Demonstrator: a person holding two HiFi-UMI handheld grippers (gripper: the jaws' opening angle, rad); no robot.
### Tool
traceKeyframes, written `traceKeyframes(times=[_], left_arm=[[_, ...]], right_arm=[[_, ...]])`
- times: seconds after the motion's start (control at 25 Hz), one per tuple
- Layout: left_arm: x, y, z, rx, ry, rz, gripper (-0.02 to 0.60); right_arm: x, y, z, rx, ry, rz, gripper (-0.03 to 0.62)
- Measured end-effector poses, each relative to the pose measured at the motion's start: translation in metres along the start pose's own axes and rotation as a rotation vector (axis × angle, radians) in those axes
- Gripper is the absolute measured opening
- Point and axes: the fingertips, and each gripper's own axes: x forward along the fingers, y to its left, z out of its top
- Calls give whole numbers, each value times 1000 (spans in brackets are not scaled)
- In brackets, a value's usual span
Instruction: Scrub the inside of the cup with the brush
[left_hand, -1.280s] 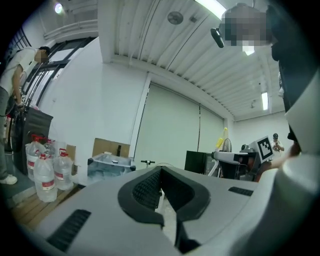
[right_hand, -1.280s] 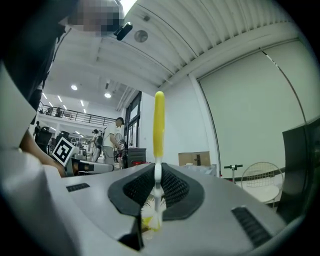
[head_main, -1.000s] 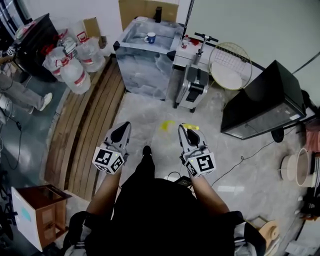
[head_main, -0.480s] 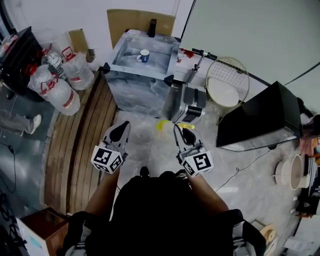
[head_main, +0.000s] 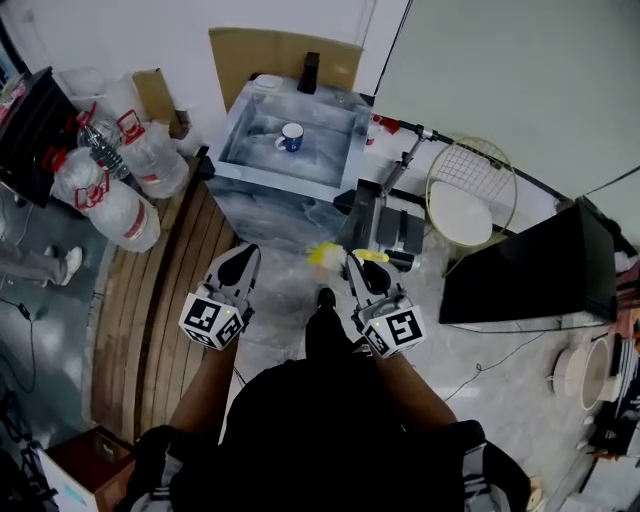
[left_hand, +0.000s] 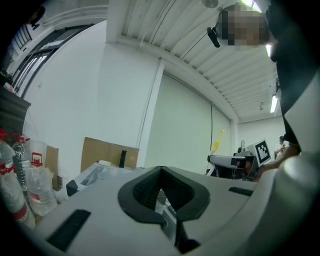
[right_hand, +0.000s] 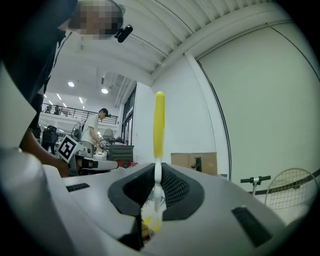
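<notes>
left gripper (left_hand: 160, 172): jaws pressed together, empty | right gripper (right_hand: 158, 172): pinching brush (right_hand: 158, 125) at white neck, yellow handle outward | cup (head_main: 291, 136): on marble counter (head_main: 262, 185), well apart from both

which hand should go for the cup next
Left, probably: the left tongs are shut and empty, while the right tongs hold the brush. The cup sits ahead in the basin.

Lab/workshop hall: ribbed ceiling (left_hand: 200, 55) w/ strip lights (left_hand: 273, 103), freestanding sink unit (head_main: 268, 205), water jugs (head_main: 150, 160), scooter (head_main: 395, 218), cardboard (head_main: 265, 55).
</notes>
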Motion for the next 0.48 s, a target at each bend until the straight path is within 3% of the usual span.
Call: traceKeyframes(times=[0.24,0.48], left_arm=[[90,44,17,-10,18,59,15],[166,88,27,26,55,119,15]], right_arm=[[76,-86,4,19,1,45,46],[139,-158,10,26,18,123,46]])
